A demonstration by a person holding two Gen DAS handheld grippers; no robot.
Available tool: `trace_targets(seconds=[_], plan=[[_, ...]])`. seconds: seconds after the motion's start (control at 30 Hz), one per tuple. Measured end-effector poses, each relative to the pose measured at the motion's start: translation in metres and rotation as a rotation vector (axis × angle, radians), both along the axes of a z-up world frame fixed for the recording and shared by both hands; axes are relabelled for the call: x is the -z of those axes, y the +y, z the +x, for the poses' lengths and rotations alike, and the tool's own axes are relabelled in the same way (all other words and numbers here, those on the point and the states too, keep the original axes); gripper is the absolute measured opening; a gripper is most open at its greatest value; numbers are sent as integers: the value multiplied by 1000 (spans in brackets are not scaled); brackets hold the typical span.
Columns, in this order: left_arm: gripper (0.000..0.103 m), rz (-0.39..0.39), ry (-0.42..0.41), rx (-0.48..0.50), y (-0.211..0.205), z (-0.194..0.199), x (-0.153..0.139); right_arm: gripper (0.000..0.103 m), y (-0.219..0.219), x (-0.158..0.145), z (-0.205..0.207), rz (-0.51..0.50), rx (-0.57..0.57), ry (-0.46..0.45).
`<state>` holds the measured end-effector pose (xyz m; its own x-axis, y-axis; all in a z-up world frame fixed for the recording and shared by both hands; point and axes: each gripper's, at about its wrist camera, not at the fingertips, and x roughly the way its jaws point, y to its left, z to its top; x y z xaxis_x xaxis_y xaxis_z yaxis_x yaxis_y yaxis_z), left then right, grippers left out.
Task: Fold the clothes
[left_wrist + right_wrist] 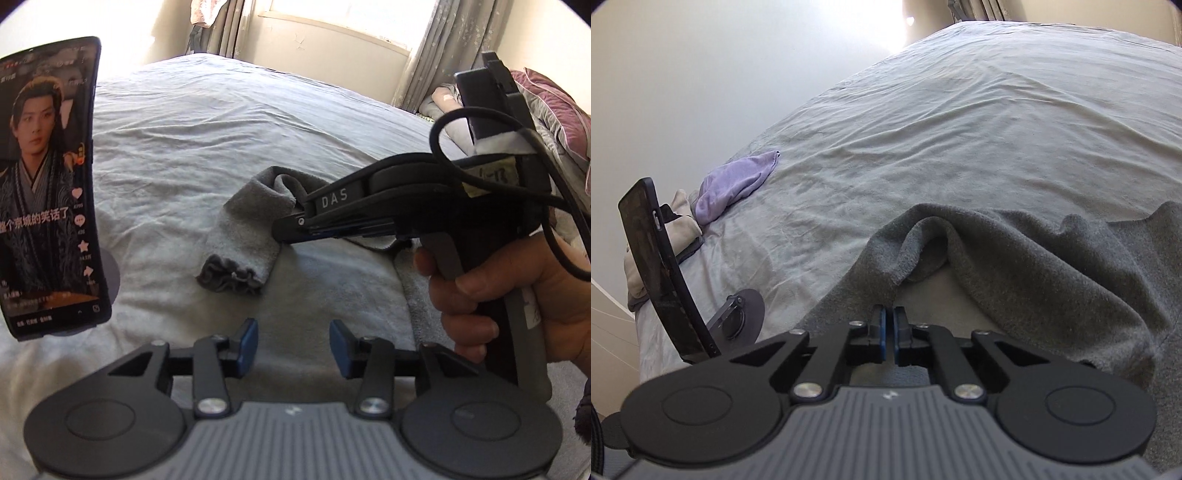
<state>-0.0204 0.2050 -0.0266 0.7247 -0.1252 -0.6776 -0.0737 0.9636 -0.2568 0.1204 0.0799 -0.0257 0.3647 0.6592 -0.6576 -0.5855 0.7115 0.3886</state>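
The grey garment (240, 236) lies on the bed (207, 122), and everything hangs on its sleeve, which runs lengthwise from the bunched body down to a dark ruffled cuff (231, 278). The right gripper (286, 230) is right at that sleeve's upper end, pads together and, by the look of it, pinching a fabric edge, though the actual bite is hard to make out from its own camera. The left gripper (293, 341) sits just short of the cuff, jaws apart with nothing between them, so it's the nearer one to that free end. I'd judge the fold swings the sleeve across the garment's body. Beyond the garment, away from both grippers, the sheet is open and wrinkled, with plenty of room. To the garment's left a phone (48, 184) stands on its holder, the one thing to steer clear of.
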Motion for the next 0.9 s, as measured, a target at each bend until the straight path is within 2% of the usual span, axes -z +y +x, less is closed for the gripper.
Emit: trace_targets(seconds=[0.23, 0.43, 0.7, 0.77, 0.9], plan=[[62, -190, -3, -77, 14, -1, 4, 3, -23, -18, -11, 63, 25, -22], [64, -218, -20, -95, 14, -1, 8, 3, -55, -18, -16, 63, 67, -23], [63, -251, -38, -136, 15, -1, 13, 3, -88, 15, -17, 13, 144, 36], [61, -306, -32, -155, 16, -2, 14, 3, -90, 18, -19, 23, 144, 31], [49, -487, 7, -180, 18, -1, 21, 3, -92, 17, -22, 22, 134, 19]])
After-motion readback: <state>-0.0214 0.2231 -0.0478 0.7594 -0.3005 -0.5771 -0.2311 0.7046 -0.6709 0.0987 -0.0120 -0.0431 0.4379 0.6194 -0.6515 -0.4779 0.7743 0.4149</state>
